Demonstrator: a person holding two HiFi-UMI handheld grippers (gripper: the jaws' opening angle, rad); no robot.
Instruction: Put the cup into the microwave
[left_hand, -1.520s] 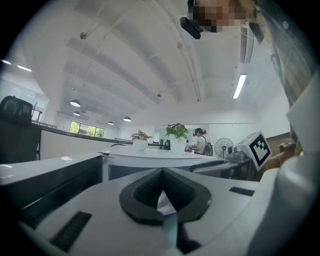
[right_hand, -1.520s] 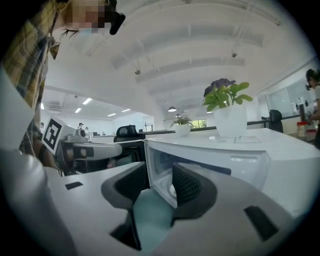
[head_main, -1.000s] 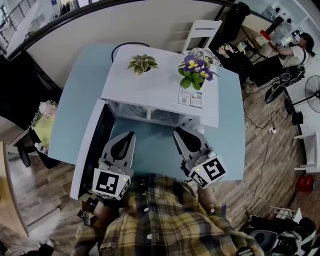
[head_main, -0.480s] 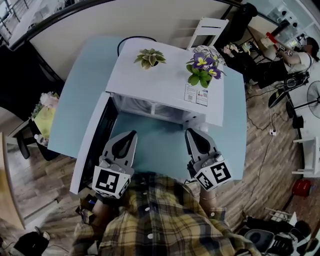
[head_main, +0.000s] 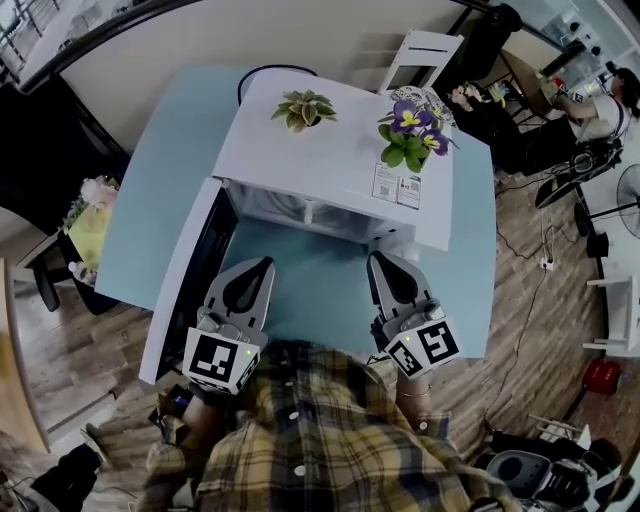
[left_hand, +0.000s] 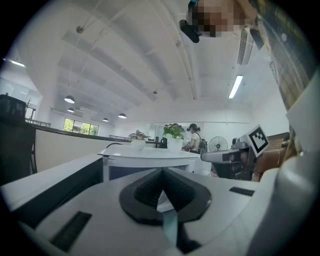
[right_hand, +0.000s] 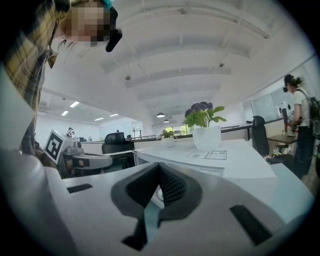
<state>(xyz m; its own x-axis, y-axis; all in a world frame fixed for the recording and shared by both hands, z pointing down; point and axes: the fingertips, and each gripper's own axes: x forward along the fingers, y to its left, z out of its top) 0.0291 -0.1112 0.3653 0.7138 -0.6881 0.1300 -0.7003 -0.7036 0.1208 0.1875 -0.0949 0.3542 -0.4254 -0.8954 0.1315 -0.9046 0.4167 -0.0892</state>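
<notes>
A white microwave (head_main: 320, 150) stands on the light-blue table (head_main: 160, 170), its dark door (head_main: 190, 290) swung open to the left. No cup shows in any view, and the oven's top hides most of its cavity. My left gripper (head_main: 262, 265) (left_hand: 161, 172) hovers in front of the opening near the door, jaws shut on nothing. To its right, my right gripper (head_main: 378, 258) (right_hand: 159, 167) is level with it and shut and empty too. Each gripper view shows the other gripper beside it, the right gripper (left_hand: 235, 157) and the left gripper (right_hand: 82, 160).
A small succulent (head_main: 303, 107) and a pot of purple flowers (head_main: 412, 130) (right_hand: 206, 135) stand on the microwave's top. A white chair (head_main: 425, 55) is behind the table. A person (head_main: 600, 100) is at a desk at the far right, with a fan (head_main: 625, 180) nearby.
The right gripper has drifted slightly to the right. The left gripper has stayed where it was. The head view has shifted a little.
</notes>
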